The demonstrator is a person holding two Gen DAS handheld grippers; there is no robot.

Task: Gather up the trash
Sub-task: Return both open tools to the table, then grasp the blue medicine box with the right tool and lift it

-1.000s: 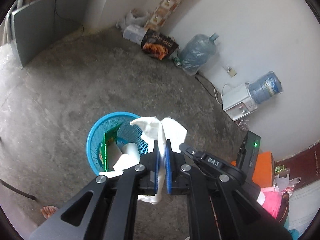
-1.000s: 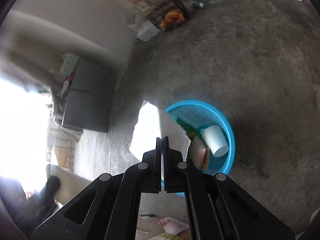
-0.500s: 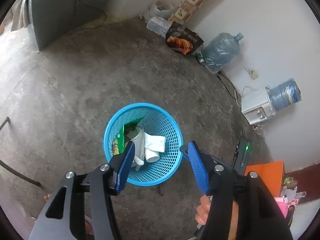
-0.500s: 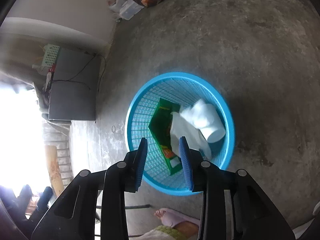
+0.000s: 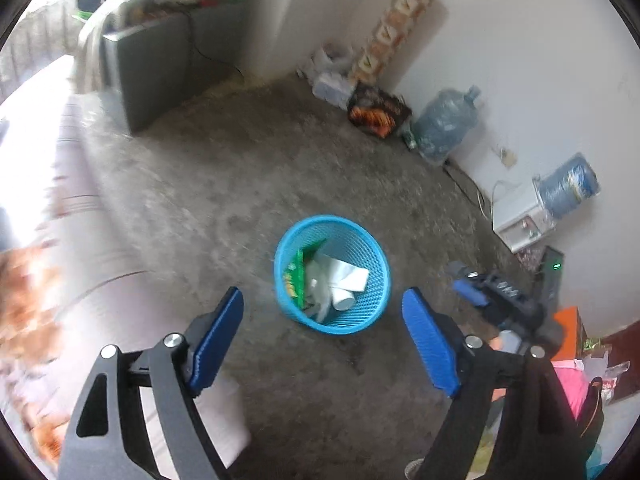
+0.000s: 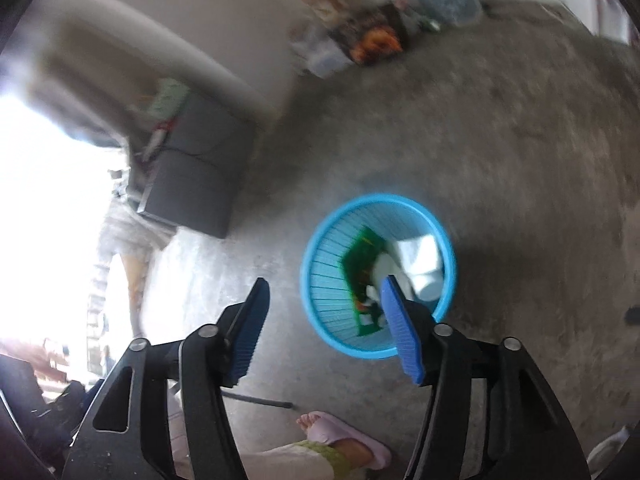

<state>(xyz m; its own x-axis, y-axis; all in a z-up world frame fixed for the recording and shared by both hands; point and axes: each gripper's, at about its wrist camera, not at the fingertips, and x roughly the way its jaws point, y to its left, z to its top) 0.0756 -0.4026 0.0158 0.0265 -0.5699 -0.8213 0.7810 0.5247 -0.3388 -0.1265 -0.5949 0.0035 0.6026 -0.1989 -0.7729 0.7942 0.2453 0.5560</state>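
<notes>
Trash, left wrist view: white paper pieces (image 5: 344, 276), a white cup (image 5: 345, 301) and a green packet (image 5: 295, 276) are seen lying inside the blue basket (image 5: 374, 300).
Basket, left wrist view: it stands on the grey concrete floor (image 5: 224, 168), ahead of the fingers and well apart from them.
Left gripper (image 5: 322, 344): the blue pads are spread wide and nothing is held between them.
Far side, left wrist view: two water bottles (image 5: 446, 126) and a white dispenser (image 5: 520, 220) are set along the white wall at the right; a grey cabinet (image 5: 148, 68) is placed at the far left.
Trash, right wrist view: the green packet (image 6: 362, 264) and white pieces (image 6: 420, 260) are seen in the blue basket (image 6: 332, 280); blur leaves the cup's outline uncertain.
Right gripper (image 6: 326, 324): the fingers are held wide apart and empty; the right pad overlaps the basket's near rim in the picture.
Near edge, right wrist view: a foot in a pink slipper (image 6: 348, 438) is seen on the floor.
</notes>
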